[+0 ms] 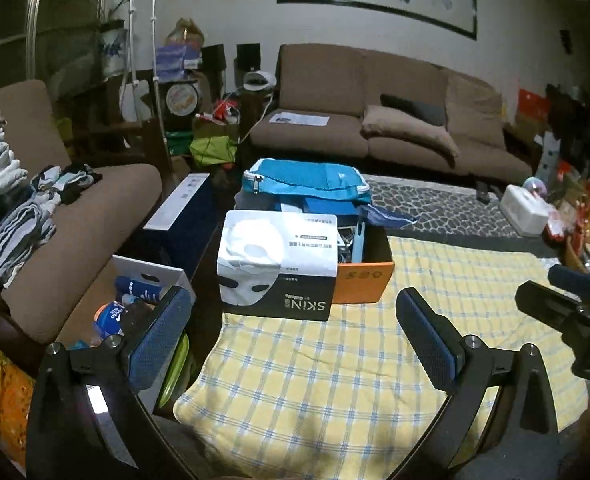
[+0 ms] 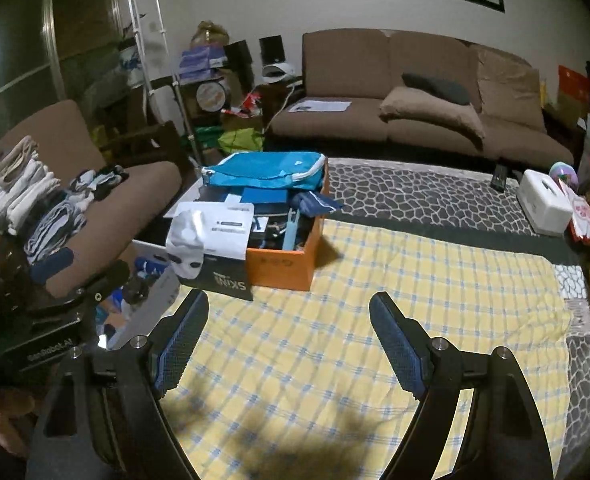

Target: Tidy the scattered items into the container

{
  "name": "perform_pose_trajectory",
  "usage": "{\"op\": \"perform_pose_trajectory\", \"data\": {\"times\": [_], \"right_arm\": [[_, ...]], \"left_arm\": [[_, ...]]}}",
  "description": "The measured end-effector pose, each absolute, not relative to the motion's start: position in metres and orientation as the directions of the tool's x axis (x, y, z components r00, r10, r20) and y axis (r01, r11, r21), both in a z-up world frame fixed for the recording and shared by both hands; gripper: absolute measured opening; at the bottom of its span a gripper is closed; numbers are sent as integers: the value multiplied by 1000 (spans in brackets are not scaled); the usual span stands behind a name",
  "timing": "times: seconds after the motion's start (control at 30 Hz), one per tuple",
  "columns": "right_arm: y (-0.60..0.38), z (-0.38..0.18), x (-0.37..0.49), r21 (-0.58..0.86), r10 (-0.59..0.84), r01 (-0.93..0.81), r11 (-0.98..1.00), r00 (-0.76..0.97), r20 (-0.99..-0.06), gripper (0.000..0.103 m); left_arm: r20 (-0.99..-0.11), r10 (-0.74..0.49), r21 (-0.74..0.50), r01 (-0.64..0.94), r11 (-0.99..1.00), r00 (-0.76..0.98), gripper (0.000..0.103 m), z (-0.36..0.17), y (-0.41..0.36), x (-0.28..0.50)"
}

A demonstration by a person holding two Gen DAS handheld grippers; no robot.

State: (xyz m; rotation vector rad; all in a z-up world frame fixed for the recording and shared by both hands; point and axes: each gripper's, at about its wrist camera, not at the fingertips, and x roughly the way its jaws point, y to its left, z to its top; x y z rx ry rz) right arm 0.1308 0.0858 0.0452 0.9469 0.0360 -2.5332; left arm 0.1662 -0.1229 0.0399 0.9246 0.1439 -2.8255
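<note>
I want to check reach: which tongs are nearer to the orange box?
Left. The left tongs hang open just before the orange box, slightly left of it. The right tongs are open too, farther back, off its right.

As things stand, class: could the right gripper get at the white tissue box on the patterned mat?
Probably yes. The right gripper is open and empty, and only bare checked cloth and mat lie between it and the tissue box.
</note>
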Motion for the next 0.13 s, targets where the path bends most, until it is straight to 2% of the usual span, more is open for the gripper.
{"op": "perform_pose_trajectory", "data": {"times": [0.13], "right_arm": [[85, 46, 130, 114, -381, 406, -907, -673, -633, 84]], "left_arm": [[-593, -126, -44, 188, -981, -795, 103, 43, -124, 166]]}}
